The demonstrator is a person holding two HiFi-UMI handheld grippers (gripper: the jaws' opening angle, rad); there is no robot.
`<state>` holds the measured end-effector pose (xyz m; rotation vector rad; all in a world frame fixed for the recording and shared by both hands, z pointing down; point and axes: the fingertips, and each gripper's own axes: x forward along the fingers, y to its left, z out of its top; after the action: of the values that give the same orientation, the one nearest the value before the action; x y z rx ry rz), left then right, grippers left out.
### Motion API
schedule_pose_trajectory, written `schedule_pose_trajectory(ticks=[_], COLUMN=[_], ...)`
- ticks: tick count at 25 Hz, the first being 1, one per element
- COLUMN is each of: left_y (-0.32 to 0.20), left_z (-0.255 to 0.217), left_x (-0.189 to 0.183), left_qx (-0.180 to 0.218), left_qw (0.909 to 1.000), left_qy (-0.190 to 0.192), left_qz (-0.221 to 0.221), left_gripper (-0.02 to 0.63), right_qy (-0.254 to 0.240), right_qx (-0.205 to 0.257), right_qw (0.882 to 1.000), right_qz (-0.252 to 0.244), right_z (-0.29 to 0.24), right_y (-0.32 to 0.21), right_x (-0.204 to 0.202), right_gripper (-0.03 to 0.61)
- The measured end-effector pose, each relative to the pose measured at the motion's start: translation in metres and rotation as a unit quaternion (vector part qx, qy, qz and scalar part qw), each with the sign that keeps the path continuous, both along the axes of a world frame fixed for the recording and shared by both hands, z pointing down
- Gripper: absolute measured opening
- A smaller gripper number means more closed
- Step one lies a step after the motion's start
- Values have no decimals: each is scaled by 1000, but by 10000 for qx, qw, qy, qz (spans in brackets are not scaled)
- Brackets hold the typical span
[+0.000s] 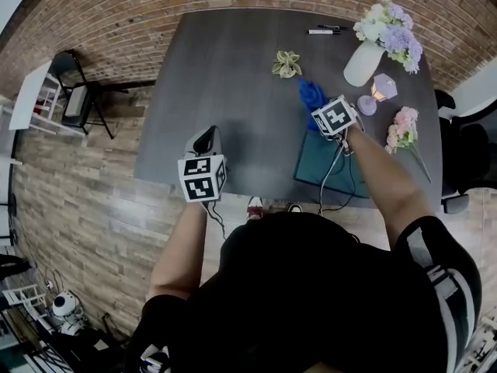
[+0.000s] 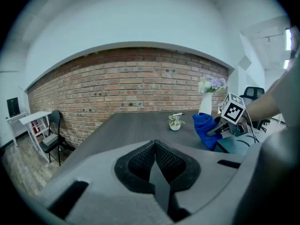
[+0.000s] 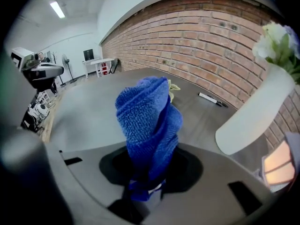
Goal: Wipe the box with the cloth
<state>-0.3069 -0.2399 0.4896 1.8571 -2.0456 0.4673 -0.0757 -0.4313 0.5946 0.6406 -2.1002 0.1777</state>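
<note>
A blue cloth (image 1: 312, 95) (image 3: 149, 121) (image 2: 205, 129) stands bunched up from my right gripper (image 1: 324, 115) (image 3: 146, 182), which is shut on it above the table. The box (image 1: 332, 166) is flat and teal, lying at the table's near right edge just under and behind that gripper; it shows as a dark slab (image 2: 233, 145) in the left gripper view. My left gripper (image 1: 205, 141) (image 2: 157, 165) is shut with nothing in it, held over the table's near edge, well left of the box.
On the dark grey table (image 1: 233, 92) stand a white vase of flowers (image 1: 365, 61), a small succulent (image 1: 286, 64), a lavender lamp (image 1: 384, 87), a pink flower sprig (image 1: 404, 129) and pens (image 1: 324, 30). A chair (image 1: 78, 99) stands at the left.
</note>
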Motion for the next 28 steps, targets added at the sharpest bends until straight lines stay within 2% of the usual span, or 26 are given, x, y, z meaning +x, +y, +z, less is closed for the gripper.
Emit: schedule_pose_trajectory(ticks=[4,13,21,28], left_y=[-10,-45,-75,-83], left_z=[-1,3,1,4], left_x=[26,96,160,204], left_qx=[-17,-87,-67,-66], left_qw=[9998,9967,9898,9859], left_qy=[-31,-28,33,161], left_qz=[191,809,1423,1664], left_gripper=[9,9,9,9], right_qy=[-97,-200,-273,-460], right_qx=[-59,-90,10,-26], right_qw=[9999,9973,9876,9814], right_qz=[129,706,1548,1864], right_z=[-2,-1,-4,-7], right_y=[-1,2,4,15], right_x=[27,121,216,262], right_gripper=[126,124,124,124])
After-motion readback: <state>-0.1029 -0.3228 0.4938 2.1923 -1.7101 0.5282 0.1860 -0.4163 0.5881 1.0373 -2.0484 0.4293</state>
